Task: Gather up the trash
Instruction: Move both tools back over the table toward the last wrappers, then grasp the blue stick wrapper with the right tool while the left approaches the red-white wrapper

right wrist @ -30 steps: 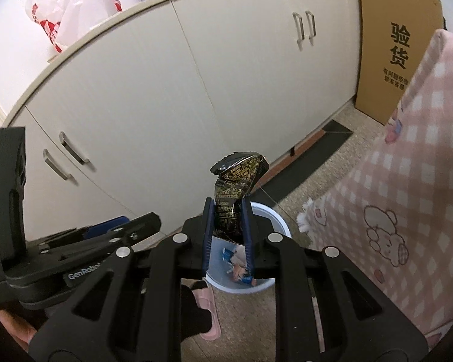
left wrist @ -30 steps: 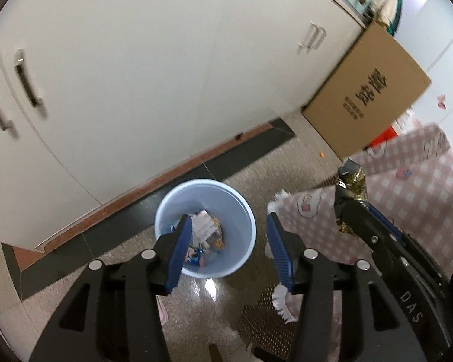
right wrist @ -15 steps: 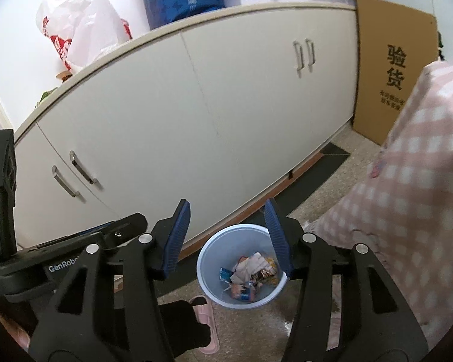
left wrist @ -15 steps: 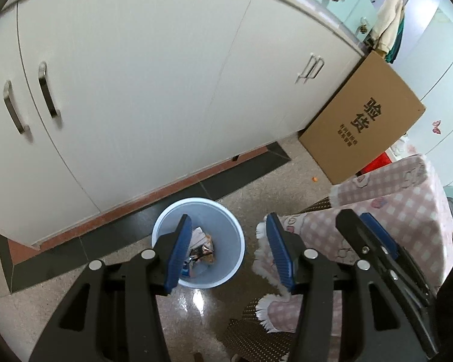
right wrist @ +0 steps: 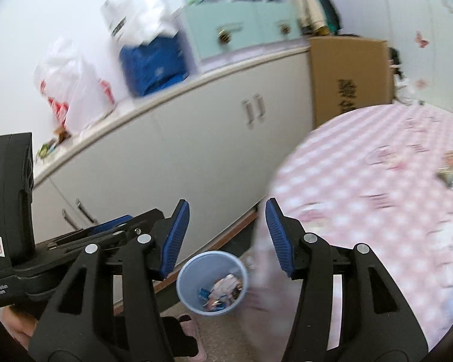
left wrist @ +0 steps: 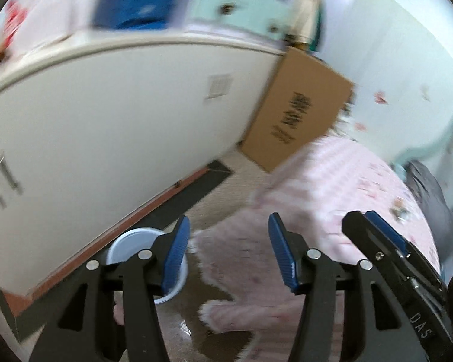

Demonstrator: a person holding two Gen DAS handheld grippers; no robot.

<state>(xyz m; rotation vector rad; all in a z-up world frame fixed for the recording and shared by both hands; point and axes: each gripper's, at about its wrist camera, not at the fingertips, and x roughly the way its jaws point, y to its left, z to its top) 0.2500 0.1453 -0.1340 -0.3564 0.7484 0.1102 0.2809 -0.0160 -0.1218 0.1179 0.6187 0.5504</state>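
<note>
A light blue trash bin (right wrist: 211, 283) stands on the floor by the white cabinets, with several wrappers inside. It also shows partly behind my left fingers in the left wrist view (left wrist: 126, 247). My left gripper (left wrist: 226, 250) is open and empty, raised above the floor beside the pink checked tablecloth (left wrist: 332, 199). My right gripper (right wrist: 226, 238) is open and empty, high above the bin. A small blurred wrapper (right wrist: 451, 175) lies on the tablecloth (right wrist: 377, 196) at the right. The right gripper's side (left wrist: 392, 256) shows in the left wrist view.
White cabinets (right wrist: 181, 157) run along the left, with plastic bags and a blue pack (right wrist: 154, 63) on top. A cardboard box (left wrist: 296, 117) leans at the cabinet's end. A pink slipper (right wrist: 193, 331) lies near the bin.
The right gripper opened and the dark snack wrapper it held a second ago is gone from it. Both grippers have since swung up and to the right, towards the table.
</note>
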